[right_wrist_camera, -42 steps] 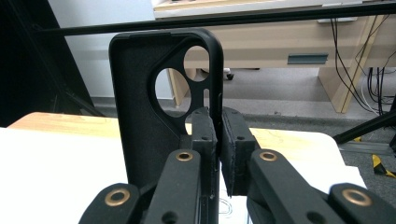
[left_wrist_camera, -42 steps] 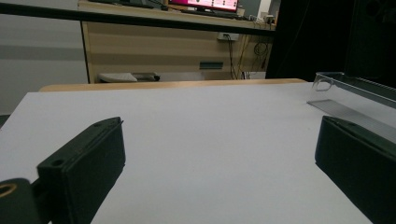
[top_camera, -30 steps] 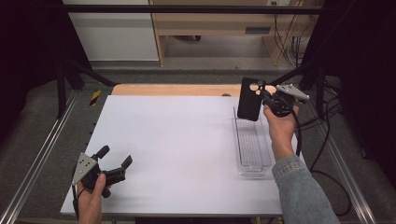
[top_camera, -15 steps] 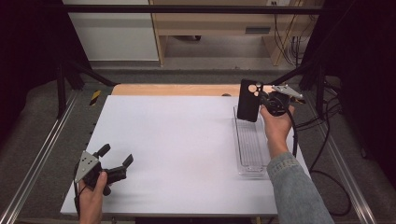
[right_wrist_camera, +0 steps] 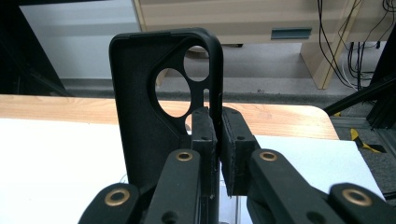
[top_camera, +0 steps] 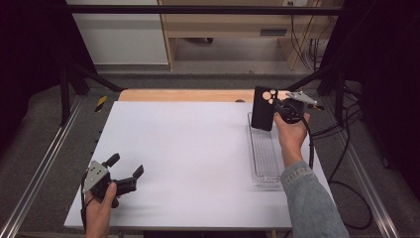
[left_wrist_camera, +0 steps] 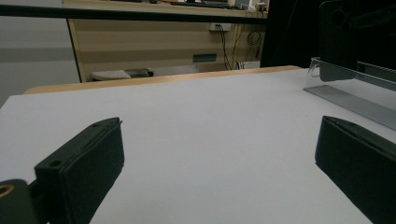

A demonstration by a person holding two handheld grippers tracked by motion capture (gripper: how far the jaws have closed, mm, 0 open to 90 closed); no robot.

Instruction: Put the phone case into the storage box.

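Note:
A black phone case (top_camera: 263, 107) with round camera cut-outs is held upright above the far end of a clear plastic tray (top_camera: 265, 153). My right gripper (top_camera: 278, 110) is shut on the case's side edge; in the right gripper view the case (right_wrist_camera: 159, 116) stands between the two closed pads (right_wrist_camera: 215, 140). My left gripper (top_camera: 125, 172) rests near the table's front left corner, jaws wide apart with nothing between them. The left gripper view looks across the bare white table (left_wrist_camera: 196, 121) toward the tray (left_wrist_camera: 355, 93) and the case (left_wrist_camera: 355, 32).
The white table top (top_camera: 188, 148) has a wooden strip (top_camera: 198, 95) along its far edge. Metal rails (top_camera: 44, 163) run along both sides. Cables (top_camera: 341, 148) hang at the right. A wooden bench (top_camera: 233, 25) stands behind the table.
The right hand has come down slightly with the phone case toward the tray's far end. The left gripper has stayed where it was.

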